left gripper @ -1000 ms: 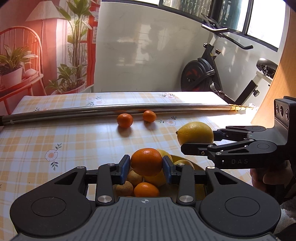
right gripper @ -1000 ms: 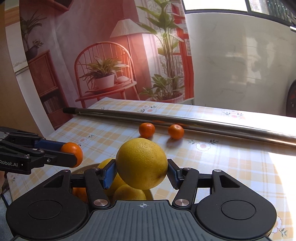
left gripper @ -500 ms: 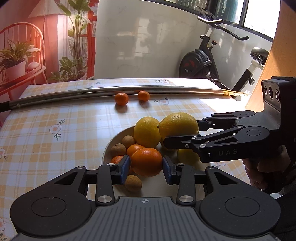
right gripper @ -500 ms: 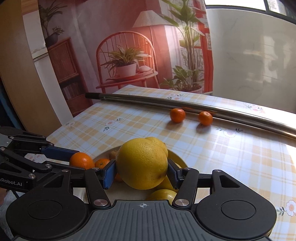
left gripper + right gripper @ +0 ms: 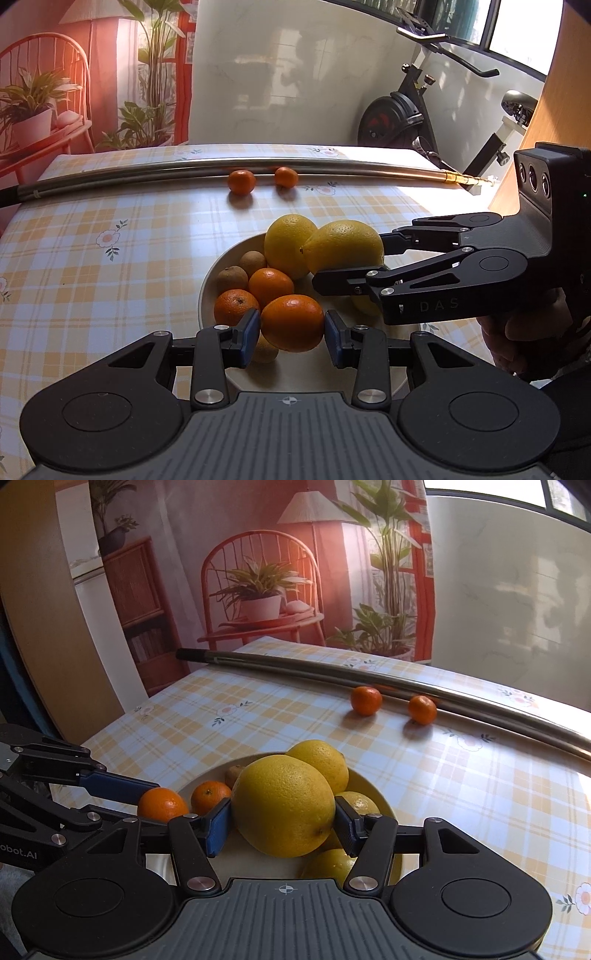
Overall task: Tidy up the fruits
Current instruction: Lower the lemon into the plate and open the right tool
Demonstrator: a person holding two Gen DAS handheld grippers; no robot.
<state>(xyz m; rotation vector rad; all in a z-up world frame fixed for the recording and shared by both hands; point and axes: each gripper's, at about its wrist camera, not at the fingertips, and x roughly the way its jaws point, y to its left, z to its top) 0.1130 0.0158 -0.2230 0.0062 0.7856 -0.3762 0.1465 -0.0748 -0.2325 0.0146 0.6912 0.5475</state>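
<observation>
Left claw: the left gripper (image 5: 291,334) is clenched on an orange (image 5: 292,322), its blue pads pressed against both sides of the fruit; it hangs over the near part of the bowl (image 5: 218,266).
Right claw: the right gripper (image 5: 282,821) is clenched on a big lemon (image 5: 283,806), holding it above the bowl's middle; in the left wrist view the same gripper (image 5: 321,266) reaches in from the right with the lemon (image 5: 343,245) at its tips.
Hand: a hand (image 5: 517,332) grips the right gripper's handle at the right edge of the left wrist view.
Bowl: a pale, round bowl on the table (image 5: 92,258), just in front of both grippers.
Fruit in the bowl: a second lemon (image 5: 290,245) touching the held one at the far side; two oranges (image 5: 271,286) side by side at the left; two small brown fruits (image 5: 232,277) against the far left rim; more yellow fruit (image 5: 356,803) lies low under the held lemon, partly hidden.
Loose fruit: two small oranges (image 5: 242,181) lie well apart from the bowl, near the far edge of the table, just beside the metal pole (image 5: 147,171).
Pole: it lies across the far side of the table from left to right.
Table: covered with a yellow checked cloth with flower prints.
Background: an exercise bike (image 5: 402,118) stands behind the table at the right.
</observation>
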